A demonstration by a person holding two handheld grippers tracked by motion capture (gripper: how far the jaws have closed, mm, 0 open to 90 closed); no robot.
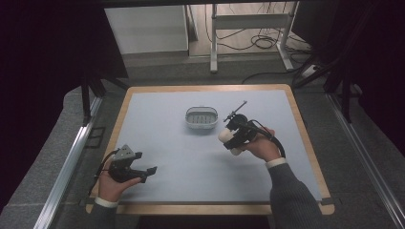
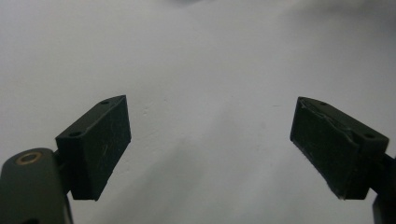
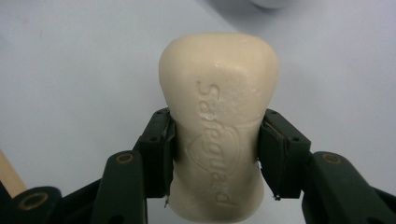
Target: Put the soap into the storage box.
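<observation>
Meanwhile right gripper (image 3: pixel 217 154) clamps soap (image 3: pixel 217 126) aloft

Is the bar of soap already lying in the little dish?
No, the bar of soap is clamped between the right gripper's jaws, apart from the dish.

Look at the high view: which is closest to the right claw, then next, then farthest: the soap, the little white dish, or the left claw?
1. The soap: clamped in the right claw, right of the table's middle.
2. The little white dish: just to its left and farther back, near the middle.
3. The left claw: far across at the near left, open with nothing in it.
</observation>
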